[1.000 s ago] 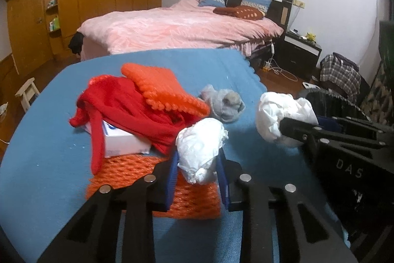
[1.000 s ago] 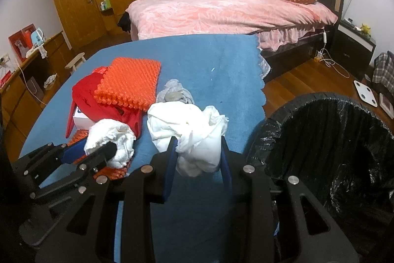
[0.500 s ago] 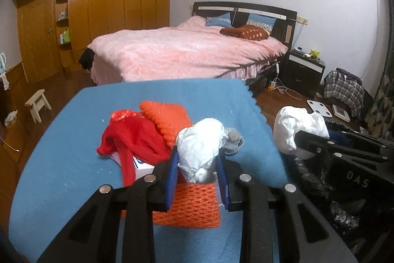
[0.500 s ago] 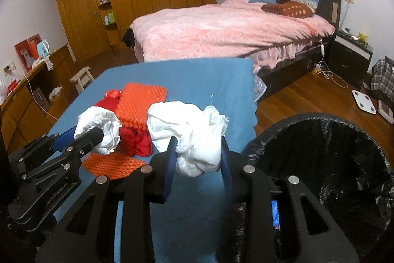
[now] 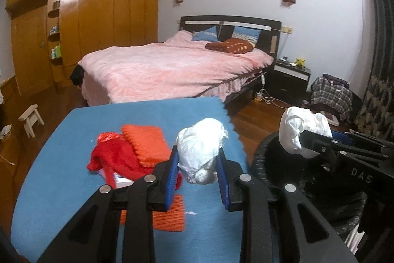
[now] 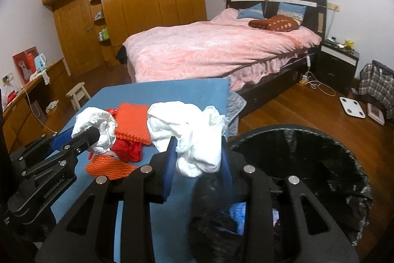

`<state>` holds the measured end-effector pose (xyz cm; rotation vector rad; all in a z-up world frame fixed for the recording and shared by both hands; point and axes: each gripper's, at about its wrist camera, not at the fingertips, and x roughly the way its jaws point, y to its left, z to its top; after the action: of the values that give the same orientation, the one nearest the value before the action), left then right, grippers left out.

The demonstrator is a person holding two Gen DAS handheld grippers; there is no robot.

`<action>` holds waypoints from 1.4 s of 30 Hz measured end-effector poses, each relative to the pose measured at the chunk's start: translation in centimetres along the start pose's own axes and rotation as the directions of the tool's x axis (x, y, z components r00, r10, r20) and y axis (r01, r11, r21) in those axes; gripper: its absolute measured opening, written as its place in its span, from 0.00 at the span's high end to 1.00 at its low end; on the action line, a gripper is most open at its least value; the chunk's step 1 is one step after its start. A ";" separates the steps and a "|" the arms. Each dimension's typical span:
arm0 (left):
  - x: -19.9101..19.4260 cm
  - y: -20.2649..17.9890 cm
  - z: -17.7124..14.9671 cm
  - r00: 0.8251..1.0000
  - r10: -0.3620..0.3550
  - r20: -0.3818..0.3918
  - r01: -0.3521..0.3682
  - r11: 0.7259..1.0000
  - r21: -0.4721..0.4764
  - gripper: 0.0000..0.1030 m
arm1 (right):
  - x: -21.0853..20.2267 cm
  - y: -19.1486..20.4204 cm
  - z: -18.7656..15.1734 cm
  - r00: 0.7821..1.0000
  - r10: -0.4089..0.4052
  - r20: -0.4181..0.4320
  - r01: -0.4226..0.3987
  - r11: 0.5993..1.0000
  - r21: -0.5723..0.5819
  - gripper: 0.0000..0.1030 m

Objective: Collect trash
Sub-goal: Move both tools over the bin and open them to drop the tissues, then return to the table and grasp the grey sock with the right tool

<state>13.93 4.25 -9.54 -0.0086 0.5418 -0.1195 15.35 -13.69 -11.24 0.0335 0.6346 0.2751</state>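
My left gripper [image 5: 197, 159] is shut on a crumpled white paper wad [image 5: 200, 149], held up above the blue table [image 5: 61, 176]. My right gripper [image 6: 198, 152] is shut on a larger white crumpled wad [image 6: 189, 132], at the near left rim of a bin with a black liner [image 6: 307, 139]. In the left wrist view the right gripper [image 5: 307, 139] and its wad [image 5: 303, 130] hang over the bin [image 5: 268, 164]. In the right wrist view the left gripper [image 6: 91, 137] holds its wad [image 6: 98, 122] over the table's clutter.
A red cloth [image 5: 115, 157], orange bumpy mats [image 5: 145, 142] and a white box lie on the table. Beyond it stand a pink bed [image 5: 167, 70], a small stool [image 5: 30, 117] and a nightstand [image 5: 290, 78]. A white scale [image 6: 352, 107] lies on the wood floor.
Both grippers have risen from the table with their wads still held. The right one has shifted toward the bin, whose rim now sits under it.
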 end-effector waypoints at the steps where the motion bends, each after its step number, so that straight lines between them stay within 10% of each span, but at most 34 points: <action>1: -0.1 -0.5 0.2 1.000 -0.009 0.003 0.009 1.000 0.003 0.72 | -0.3 -0.3 -0.1 1.000 -0.007 0.003 0.007 1.000 0.004 0.69; 26: 3.8 -12.6 1.2 0.972 -0.229 -0.045 0.233 0.966 0.115 0.69 | -4.2 -12.8 -4.0 0.974 -0.227 -0.020 0.228 0.962 0.154 0.67; 29: 4.3 -13.5 0.9 0.964 -0.256 -0.070 0.262 0.958 0.116 0.41 | -4.2 -13.8 -4.5 0.968 -0.250 -0.029 0.251 0.951 0.179 0.53; 36: 4.0 -13.0 0.6 0.967 -0.246 -0.064 0.252 0.961 0.113 0.25 | -4.7 -15.1 -4.9 0.954 -0.299 -0.009 0.294 0.934 0.203 0.17; 42: 2.9 -10.6 0.8 0.982 -0.184 -0.036 0.186 0.978 0.091 0.14 | -4.7 -14.6 -4.6 0.954 -0.300 0.008 0.291 0.934 0.208 0.06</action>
<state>15.66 -6.63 -9.96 0.0347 0.5621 -0.3275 12.57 -29.22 -13.93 0.1396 0.6176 -0.0836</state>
